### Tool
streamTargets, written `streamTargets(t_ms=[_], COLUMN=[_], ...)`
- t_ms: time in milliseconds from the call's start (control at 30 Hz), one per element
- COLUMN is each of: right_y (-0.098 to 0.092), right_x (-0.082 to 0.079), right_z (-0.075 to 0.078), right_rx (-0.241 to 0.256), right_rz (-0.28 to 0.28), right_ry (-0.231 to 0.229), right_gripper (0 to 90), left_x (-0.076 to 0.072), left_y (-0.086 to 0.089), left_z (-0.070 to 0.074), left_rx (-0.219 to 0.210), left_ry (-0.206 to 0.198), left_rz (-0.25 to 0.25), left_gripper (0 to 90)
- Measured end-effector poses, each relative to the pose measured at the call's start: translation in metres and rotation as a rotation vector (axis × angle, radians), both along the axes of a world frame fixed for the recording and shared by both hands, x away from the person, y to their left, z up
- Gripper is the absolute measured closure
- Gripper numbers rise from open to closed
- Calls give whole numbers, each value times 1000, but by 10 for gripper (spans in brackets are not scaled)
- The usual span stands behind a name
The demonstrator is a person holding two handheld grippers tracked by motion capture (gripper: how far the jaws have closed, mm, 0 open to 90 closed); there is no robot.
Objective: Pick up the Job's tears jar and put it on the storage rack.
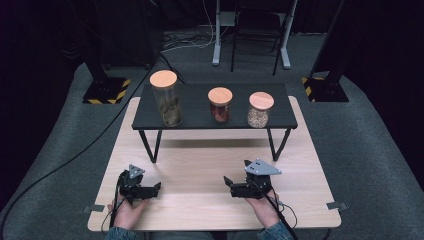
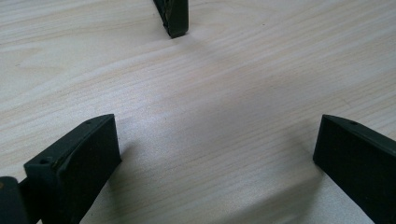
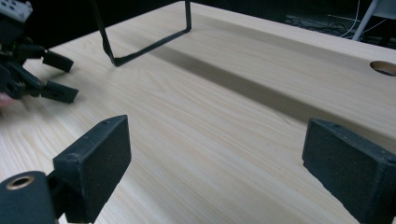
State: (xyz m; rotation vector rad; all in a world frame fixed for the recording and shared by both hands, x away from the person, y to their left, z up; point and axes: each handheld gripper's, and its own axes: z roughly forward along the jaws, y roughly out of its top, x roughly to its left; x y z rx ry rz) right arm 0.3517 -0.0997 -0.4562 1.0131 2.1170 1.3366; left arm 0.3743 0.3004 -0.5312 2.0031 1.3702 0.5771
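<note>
Left gripper (image 1: 156,189) and right gripper (image 1: 228,183) rest low on the wooden table (image 1: 200,165), jaws spread wide, holding nothing. Three lidded jars stand well ahead on the black shelf (image 1: 200,102); the middle jar (image 1: 220,104) is nearest both.

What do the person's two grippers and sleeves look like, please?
Both the left gripper and the right gripper are black, boxy tools, each topped by a grey three-cornered plate. Their fingers are flat, blunt black blocks with a matte, slightly grainy face. A thin black cable trails from the right gripper. The sleeves are blue-grey, like denim.
</note>
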Motion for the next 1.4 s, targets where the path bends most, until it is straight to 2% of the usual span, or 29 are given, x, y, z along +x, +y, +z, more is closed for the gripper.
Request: streamTargets(t_ms=[500, 967, 1400], right_y=[6, 10, 9], right_x=[-1, 5, 11], right_z=[-26, -56, -72], right_rx=[-10, -42, -69], right_rz=[8, 13, 8], right_ry=[41, 123, 179], right_gripper=[70, 71, 71], left_x=[0, 0, 0], left_y=[0, 0, 0], left_z=[0, 0, 0], left_rx=[1, 0, 0], left_ry=[0, 0, 0], left_rz=[0, 0, 0], left_gripper=[1, 0, 0])
